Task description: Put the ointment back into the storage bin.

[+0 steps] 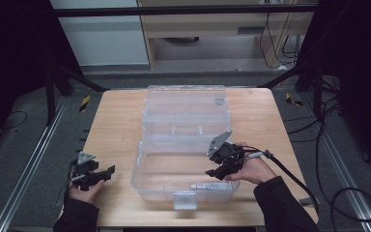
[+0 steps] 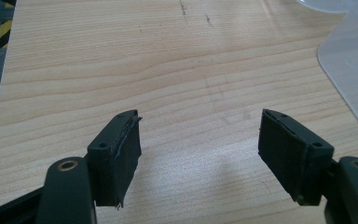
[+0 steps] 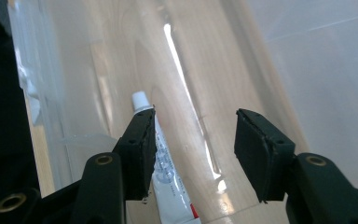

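Note:
A clear plastic box (image 1: 147, 174) with its lid (image 1: 186, 104) swung back stands open on the wooden table (image 1: 118, 125). A white tube (image 1: 206, 185) with a white cap lies on the box floor near the front wall. My right gripper (image 1: 216, 171) hovers inside the box just above the tube, open. In the right gripper view the tube (image 3: 165, 172) lies beside the left jaw, not between the pads, under the right gripper (image 3: 193, 149). My left gripper (image 1: 104, 175) rests open over bare table left of the box, and the left gripper (image 2: 198, 154) holds nothing.
The box's front latch (image 1: 184, 199) hangs near the table's front edge. A corner of the clear box (image 2: 349, 70) shows at the right of the left gripper view. Dark frame posts and cables surround the table on the floor.

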Available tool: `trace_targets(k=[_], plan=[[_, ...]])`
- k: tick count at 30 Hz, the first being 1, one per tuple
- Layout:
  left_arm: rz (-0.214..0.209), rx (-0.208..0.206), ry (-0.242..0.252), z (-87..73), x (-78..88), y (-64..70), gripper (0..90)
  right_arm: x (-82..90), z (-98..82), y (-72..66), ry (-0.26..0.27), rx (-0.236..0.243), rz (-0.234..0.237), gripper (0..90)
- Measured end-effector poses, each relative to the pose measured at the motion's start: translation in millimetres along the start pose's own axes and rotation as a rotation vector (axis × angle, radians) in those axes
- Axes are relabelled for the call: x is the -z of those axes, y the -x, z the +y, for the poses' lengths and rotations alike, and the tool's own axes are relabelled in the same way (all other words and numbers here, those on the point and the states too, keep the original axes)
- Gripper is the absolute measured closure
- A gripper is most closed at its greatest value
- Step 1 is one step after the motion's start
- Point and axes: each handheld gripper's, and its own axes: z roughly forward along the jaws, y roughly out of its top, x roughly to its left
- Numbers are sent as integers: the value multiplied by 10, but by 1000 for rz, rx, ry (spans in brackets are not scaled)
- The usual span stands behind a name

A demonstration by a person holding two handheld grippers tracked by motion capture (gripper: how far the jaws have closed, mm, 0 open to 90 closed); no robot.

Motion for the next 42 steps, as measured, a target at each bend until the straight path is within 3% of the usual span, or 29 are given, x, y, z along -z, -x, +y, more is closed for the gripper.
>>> trace_targets(k=[7, 15, 19, 30, 37, 42], plan=[[-1, -1, 0, -1, -2, 1, 291, 266, -128, -2, 173, -128, -71, 365], [2, 5, 2, -1, 2, 1, 295, 561, -382, 18, 356, -273, -220, 235], [2, 7, 5, -1, 5, 1, 315, 654, -584, 52, 435, -373, -279, 197], [9, 14, 6, -1, 16, 0, 404, 638, -1158, 208, 492, -557, -438, 161], [13, 19, 8, -2, 17, -7, 377, 505, -1454, 362, 479, -660, -504, 137], [16, 27, 10, -4, 6, -25, 331, 393, -1594, 412, 434, -687, -556, 125]])
